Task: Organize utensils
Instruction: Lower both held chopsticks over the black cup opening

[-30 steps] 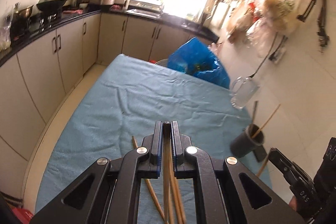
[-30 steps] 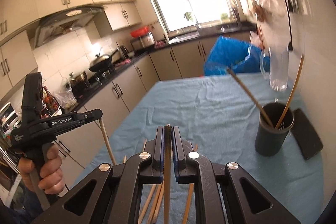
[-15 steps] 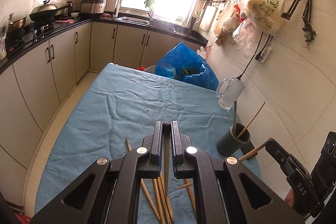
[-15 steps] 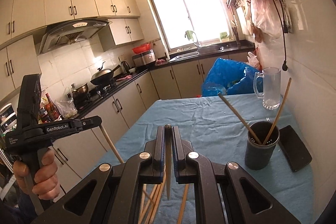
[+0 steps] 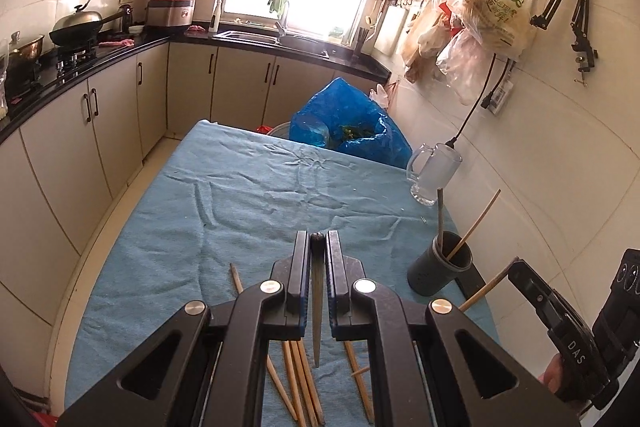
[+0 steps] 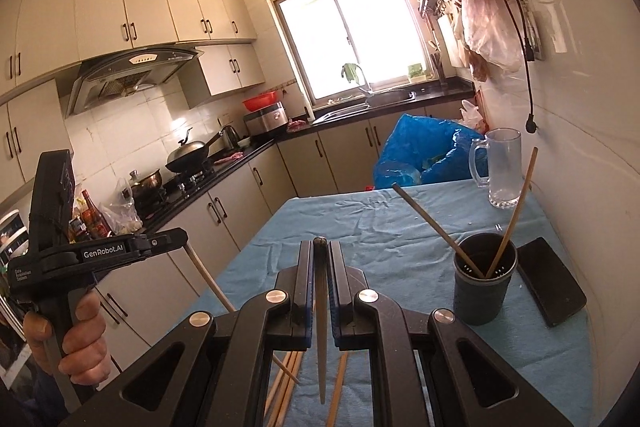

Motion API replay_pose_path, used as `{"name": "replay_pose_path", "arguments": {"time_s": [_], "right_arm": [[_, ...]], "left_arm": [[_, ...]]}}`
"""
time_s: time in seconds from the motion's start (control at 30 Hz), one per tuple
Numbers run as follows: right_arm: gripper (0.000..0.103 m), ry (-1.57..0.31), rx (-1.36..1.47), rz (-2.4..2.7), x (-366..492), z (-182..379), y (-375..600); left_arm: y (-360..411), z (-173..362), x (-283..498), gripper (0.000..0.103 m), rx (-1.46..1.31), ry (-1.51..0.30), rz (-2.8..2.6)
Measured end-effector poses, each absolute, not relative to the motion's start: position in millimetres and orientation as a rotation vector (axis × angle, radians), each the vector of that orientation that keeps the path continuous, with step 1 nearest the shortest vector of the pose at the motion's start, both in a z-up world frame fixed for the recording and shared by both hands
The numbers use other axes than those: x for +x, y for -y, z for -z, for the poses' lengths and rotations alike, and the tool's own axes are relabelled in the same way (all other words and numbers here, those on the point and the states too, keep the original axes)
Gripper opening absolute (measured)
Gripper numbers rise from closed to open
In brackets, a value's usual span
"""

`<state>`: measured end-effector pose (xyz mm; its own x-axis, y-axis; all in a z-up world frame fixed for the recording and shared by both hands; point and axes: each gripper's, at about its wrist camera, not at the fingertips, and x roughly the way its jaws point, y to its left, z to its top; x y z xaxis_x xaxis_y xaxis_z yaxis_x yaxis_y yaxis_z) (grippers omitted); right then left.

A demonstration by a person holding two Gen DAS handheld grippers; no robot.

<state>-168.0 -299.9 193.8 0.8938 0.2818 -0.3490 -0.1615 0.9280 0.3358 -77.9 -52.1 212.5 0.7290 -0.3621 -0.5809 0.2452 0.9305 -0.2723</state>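
My left gripper (image 5: 318,239) is shut on one wooden chopstick (image 5: 317,307), which hangs point-down above the blue cloth (image 5: 248,211). My right gripper (image 6: 319,247) is likewise shut on a chopstick (image 6: 321,327). Several loose chopsticks (image 5: 298,379) lie on the cloth under both grippers. A dark cup (image 5: 438,273) near the right wall holds two chopsticks; it appears again (image 6: 484,287) ahead and right of the right gripper. In each wrist view the other gripper shows at the edge, left gripper (image 6: 176,239) and right gripper (image 5: 516,267), each with its chopstick sticking out.
A glass mug (image 6: 502,167) stands beyond the cup by the wall, and a flat black slab (image 6: 552,279) lies right of the cup. A blue plastic bag (image 5: 352,123) sits at the table's far end. Cabinets and a stove counter run along the left.
Both grippers have risen and drawn back a little from the table, each lifting its chopstick clear of the pile. The jaws stay shut.
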Motion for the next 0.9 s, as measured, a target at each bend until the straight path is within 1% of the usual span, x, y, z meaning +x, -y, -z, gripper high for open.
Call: {"name": "replay_pose_path", "arguments": {"time_s": [0.9], "right_arm": [[0.007,-0.369,0.344,-0.156,-181,-204,333]], "left_arm": [[84,-232,-77,0.007,-0.15,-0.679,0.424]]}}
